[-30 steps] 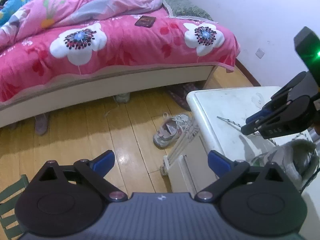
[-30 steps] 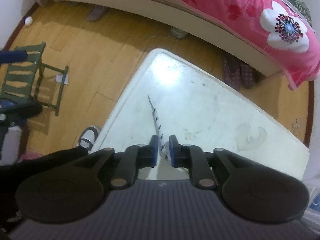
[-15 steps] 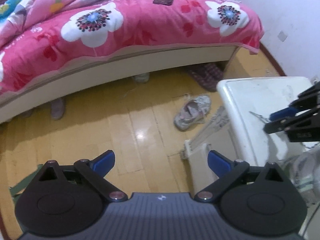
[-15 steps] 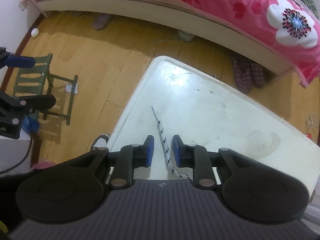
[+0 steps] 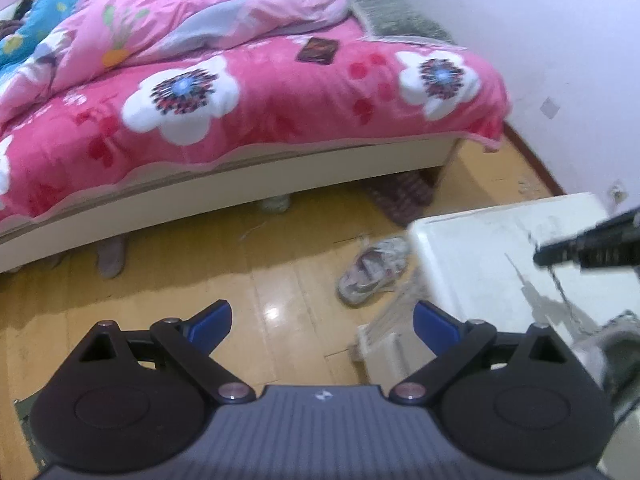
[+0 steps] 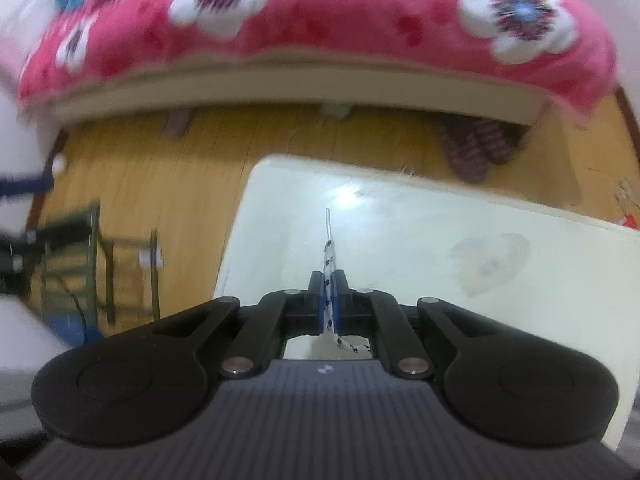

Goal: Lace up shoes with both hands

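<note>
Right wrist view: we see right gripper (image 6: 328, 296) fingers clamped on lace (image 6: 329, 258), tip free beyond them for threading.
Left gripper (image 5: 322, 322): fingers wide apart, empty, beside the surface (image 5: 480, 248).

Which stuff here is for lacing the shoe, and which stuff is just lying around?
For the job:
- shoelace, pinched in the right tongs
- shoe on the table
- left tongs, open
- white table

Just lying about:
- sneaker on the floor
- slippers
- bed
- green chair
</note>
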`<state>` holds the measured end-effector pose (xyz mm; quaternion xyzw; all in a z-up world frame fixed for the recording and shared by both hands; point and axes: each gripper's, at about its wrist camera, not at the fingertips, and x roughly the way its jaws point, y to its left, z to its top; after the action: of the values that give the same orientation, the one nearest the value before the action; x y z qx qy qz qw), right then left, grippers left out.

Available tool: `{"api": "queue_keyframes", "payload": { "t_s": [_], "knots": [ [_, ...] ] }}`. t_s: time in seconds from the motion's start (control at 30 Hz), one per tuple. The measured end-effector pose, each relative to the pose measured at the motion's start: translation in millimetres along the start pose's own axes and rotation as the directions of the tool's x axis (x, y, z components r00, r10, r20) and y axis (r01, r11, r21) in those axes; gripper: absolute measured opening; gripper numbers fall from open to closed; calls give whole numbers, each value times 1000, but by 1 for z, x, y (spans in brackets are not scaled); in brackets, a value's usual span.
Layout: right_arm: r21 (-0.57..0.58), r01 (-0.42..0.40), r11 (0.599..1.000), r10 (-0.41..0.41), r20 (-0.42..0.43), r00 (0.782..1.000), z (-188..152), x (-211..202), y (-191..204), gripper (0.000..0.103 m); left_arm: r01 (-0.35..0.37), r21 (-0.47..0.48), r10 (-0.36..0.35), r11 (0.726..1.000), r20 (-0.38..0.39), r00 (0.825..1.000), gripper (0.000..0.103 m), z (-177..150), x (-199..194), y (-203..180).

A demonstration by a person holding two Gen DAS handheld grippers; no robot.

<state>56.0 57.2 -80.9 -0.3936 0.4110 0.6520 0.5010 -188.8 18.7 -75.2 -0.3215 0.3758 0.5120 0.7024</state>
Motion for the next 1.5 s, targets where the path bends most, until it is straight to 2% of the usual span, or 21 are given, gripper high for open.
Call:
{"api": "queue_keyframes", "payload": {
  "t_s": [0.13,0.23,0.4,0.5,0.6,0.67,0.73,0.77,0.97,1.07,1.13,1.23,1.3,1.33,1.4,1.5],
  "knots": [
    [131,24,991,-43,142,989,-11,-50,-30,3,30,73,-31,997,6,1000,98,-1,-6,-28],
    [248,15,969,-79,249,965,-28,-97,-58,3,75,133,-77,988,6,997,98,-1,-10,-52],
    [388,37,921,-194,375,907,-69,-165,-95,3,168,233,-162,958,-44,986,98,0,-15,-91],
    [487,33,873,-276,435,857,-100,-200,-116,3,207,293,-197,933,-65,978,98,0,-20,-110],
    [579,32,815,-367,472,802,-132,-227,-131,3,240,372,-232,897,-66,970,98,1,-23,-126],
    [631,29,775,-423,484,766,-155,-242,-138,3,266,435,-261,861,-71,963,98,1,-21,-136],
    [650,83,755,-475,455,754,-168,-243,-136,3,293,502,-291,814,-86,953,97,2,-15,-147],
    [655,117,747,-499,436,749,-176,-243,-133,3,304,531,-303,791,-92,949,93,2,-13,-151],
    [640,229,734,-541,347,766,-202,-209,-101,3,383,673,-394,633,-146,908,85,3,-6,-170],
    [593,258,763,-530,346,774,-201,-187,-77,3,409,728,-435,550,-168,885,85,3,-4,-177],
    [547,274,791,-518,362,775,-200,-170,-61,3,423,766,-458,484,-191,868,84,2,-3,-181],
    [456,267,849,-463,397,792,-193,-153,-42,3,435,815,-486,382,-223,845,79,-1,-2,-184],
    [363,272,891,-415,409,813,-189,-140,-34,3,434,839,-489,327,-242,838,71,-5,0,-188],
    [324,281,903,-402,412,818,-187,-137,-29,3,434,847,-486,307,-253,836,65,-7,1,-190],
    [220,280,934,-350,414,840,-184,-129,-25,3,438,856,-480,273,-274,834,61,-10,1,-196],
    [94,256,962,-272,422,865,-178,-125,-21,3,440,864,-473,244,-290,832,56,-13,-1,-205]
  ]
}}
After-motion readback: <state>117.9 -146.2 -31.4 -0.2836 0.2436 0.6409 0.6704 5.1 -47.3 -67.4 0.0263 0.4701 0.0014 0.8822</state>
